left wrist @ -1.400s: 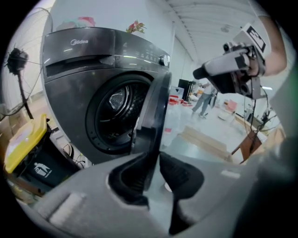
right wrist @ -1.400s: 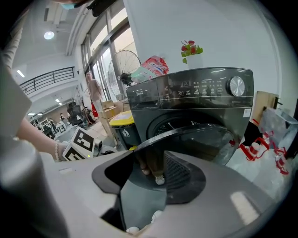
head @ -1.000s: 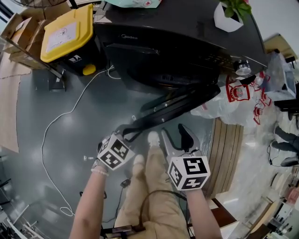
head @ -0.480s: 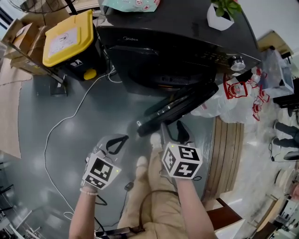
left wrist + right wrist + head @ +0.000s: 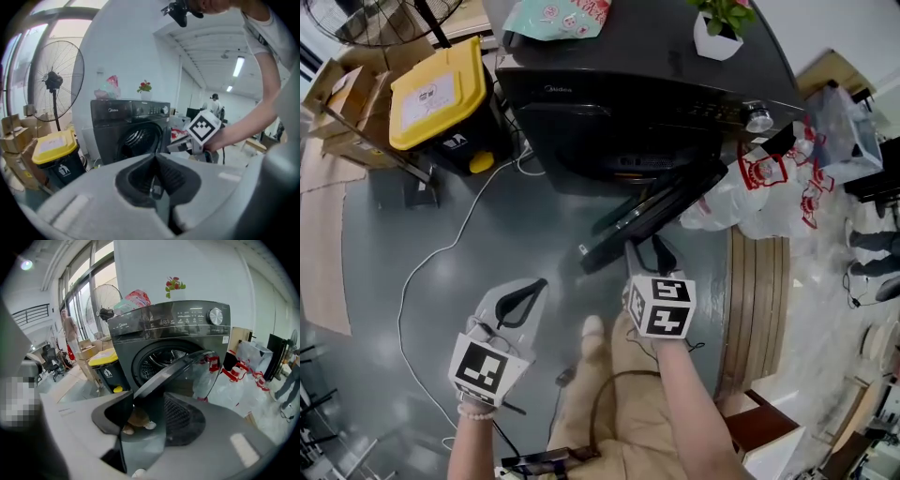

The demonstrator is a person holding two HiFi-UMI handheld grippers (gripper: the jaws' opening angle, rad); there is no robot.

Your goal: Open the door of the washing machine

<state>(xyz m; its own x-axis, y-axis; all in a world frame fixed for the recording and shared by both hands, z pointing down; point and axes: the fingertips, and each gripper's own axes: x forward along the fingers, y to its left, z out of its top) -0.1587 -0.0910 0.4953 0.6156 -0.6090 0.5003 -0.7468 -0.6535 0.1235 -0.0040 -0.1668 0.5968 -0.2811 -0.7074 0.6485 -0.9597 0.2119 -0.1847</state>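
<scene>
1. Washing machine door (image 5: 661, 208) stands partly open in the middle of the head view. It is swung out from the dark washing machine (image 5: 628, 94) toward the lower centre of the frame, hinge side at the right and free edge at the left.
2. Right gripper (image 5: 647, 253) has that free edge between its jaws. They stand wide and have just been closing a little around the rim. In the right gripper view one jaw looks to lie against the door (image 5: 187, 369), but I would not call it a firm pinch.
3. Left gripper (image 5: 534, 284) hangs at lower left, well apart from the door, with its jaws pressed together on nothing.
4. To my eye the door is a stiff, fairly heavy piece: a hard rim round a domed clear window. It should not flex, only swing on its hinge.
5. The window looks smooth and slippery, so it is a poor place for a hold. The rim at the free edge, farthest from the hinge, is where I would take it, since the least effort turns it there.
6. I would expect the pull to follow an arc toward the right of the frame, where white bags (image 5: 759, 202) lie on the floor near the door's path.
</scene>
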